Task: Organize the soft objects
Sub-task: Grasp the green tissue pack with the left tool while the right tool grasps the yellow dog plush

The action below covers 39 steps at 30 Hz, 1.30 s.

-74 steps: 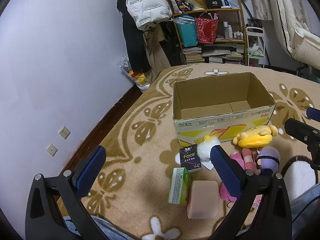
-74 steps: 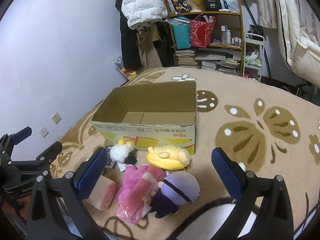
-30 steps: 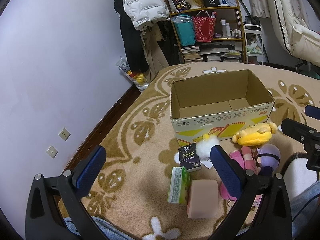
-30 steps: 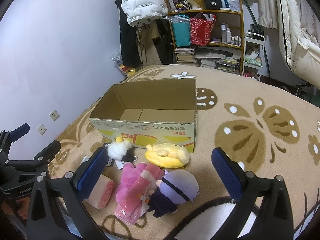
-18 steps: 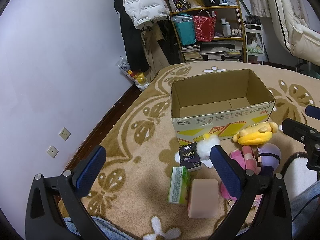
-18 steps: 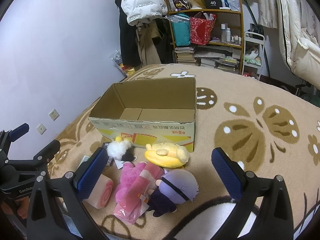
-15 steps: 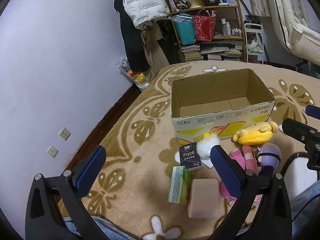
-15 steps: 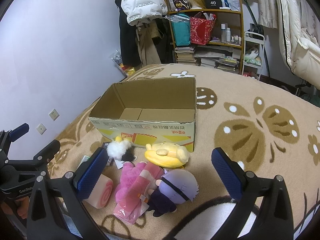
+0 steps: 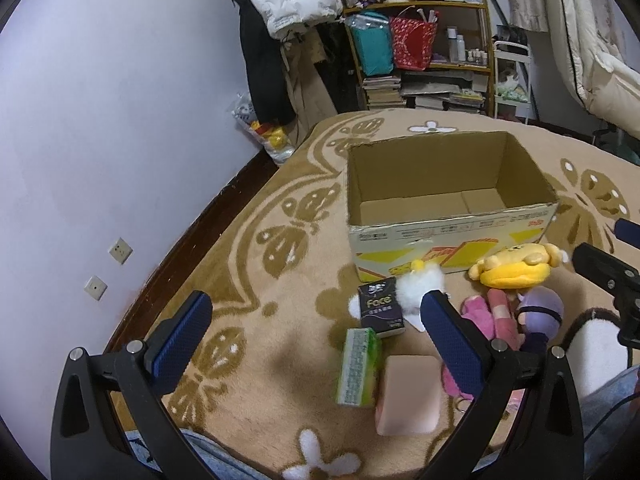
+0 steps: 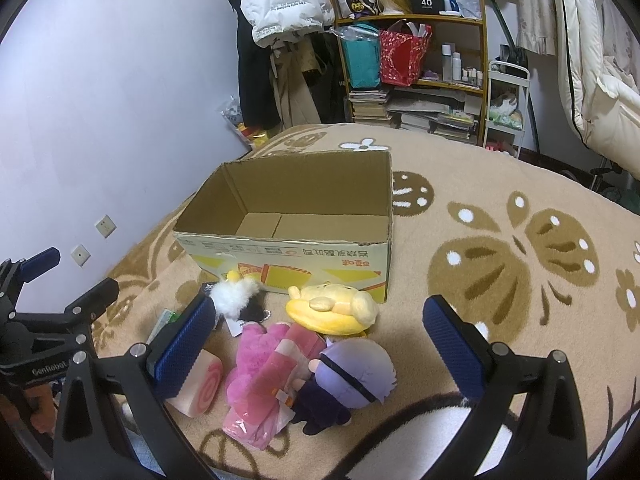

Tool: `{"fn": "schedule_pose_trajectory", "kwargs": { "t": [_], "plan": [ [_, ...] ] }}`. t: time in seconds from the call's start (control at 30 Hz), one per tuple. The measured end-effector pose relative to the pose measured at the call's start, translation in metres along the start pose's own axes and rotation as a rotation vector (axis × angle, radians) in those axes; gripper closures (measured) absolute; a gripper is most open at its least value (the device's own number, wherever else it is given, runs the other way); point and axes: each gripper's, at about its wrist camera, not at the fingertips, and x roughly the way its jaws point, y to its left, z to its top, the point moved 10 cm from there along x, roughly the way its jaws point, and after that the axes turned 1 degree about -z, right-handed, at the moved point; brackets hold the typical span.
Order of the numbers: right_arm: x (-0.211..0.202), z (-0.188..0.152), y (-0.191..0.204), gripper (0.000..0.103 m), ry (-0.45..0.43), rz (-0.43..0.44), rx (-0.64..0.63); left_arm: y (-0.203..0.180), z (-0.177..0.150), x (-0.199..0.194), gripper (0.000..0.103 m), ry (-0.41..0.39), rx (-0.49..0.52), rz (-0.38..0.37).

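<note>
Both our left gripper and right gripper hang with fingers spread wide, holding nothing. The cardboard box sits at twelve o'clock, toys bunched before it. We should pinch the yellow plush at its fattest part first.

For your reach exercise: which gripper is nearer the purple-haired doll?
Right. The right gripper hangs open just above the purple-haired doll; the left gripper is off to its left, over the tissue packs.
</note>
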Motion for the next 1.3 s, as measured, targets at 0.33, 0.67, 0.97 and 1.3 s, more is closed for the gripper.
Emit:
{"fn": "schedule_pose_trajectory", "kwargs": {
  "t": [0.33,0.67,0.97,1.3],
  "plan": [
    [0.024,-0.017,-0.016,0.0,0.047,0.003,0.002,0.006,-0.013,0.041,0.0,0.136,-0.035,-0.025],
    [0.047,-0.036,-0.016,0.0,0.137,-0.005,-0.045,-0.005,-0.031,0.084,0.0,0.279,-0.075,-0.067],
    [0.08,-0.038,-0.016,0.0,0.204,-0.014,-0.042,-0.005,-0.06,0.113,0.0,0.431,-0.117,-0.094],
    [0.118,-0.033,-0.016,0.0,0.259,-0.004,-0.026,-0.017,-0.078,0.125,0.021,0.513,-0.134,-0.15]
  ]
}}
